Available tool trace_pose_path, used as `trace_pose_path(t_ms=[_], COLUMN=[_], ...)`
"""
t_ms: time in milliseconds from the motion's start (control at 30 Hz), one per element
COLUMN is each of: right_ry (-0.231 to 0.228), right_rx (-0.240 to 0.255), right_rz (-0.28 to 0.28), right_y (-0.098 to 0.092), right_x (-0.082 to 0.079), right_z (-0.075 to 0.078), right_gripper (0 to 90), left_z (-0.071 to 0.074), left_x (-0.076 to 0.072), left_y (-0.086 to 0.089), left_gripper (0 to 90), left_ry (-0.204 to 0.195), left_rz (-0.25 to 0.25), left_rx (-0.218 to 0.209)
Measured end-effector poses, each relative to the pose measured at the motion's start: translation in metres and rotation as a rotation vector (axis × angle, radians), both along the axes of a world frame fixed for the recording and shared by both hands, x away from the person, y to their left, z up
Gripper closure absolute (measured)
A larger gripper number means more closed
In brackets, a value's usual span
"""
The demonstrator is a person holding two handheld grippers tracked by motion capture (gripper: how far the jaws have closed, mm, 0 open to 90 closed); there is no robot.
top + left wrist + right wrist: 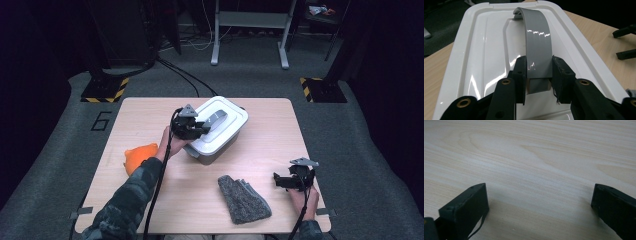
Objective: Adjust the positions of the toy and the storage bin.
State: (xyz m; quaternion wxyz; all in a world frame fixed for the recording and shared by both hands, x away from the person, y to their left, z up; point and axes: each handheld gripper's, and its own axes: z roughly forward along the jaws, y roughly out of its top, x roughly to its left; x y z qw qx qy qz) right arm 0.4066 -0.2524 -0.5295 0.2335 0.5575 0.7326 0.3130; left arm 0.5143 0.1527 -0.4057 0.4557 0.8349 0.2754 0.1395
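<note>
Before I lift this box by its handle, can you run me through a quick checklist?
1. Left gripper jaws closed on the grey handle: ok.
2. Grip centred along the handle: not ok, it sits near one end.
3. Lid seated on the white box: ok; latches cannot tell.
4. Right gripper open and apart from the box: ok.
5. Grey cloth and orange item apart from the box: ok.

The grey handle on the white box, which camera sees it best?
The left gripper view: the grey handle arches up close between the left gripper jaws. The high view shows it small, partly behind that gripper. The right gripper view faces the table.
</note>
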Motion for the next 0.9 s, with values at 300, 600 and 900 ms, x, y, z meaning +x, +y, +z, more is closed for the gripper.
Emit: trace_pose_path(t_ms=[300,600,900], right_ry=[0.0,0.003,0.001], right_rx=[0.0,0.005,0.001], right_rz=[0.0,-0.005,0.0], right_y=[0.0,0.0,0.0], right_x=[0.0,0.0,0.0], right_z=[0.0,0.0,0.0], right_gripper=[0.1,0.1,0.1], left_z=[0.001,0.008,0.015], left_x=[-0.001,-0.005,-0.012], left_y=[-0.008,-0.002,0.012], left_gripper=[66.7,39.4,22.8], left_ry=[-0.008,-0.025,-0.02], left_rz=[-0.017,0.083,0.207], left_rx=[0.012,0.037,0.043])
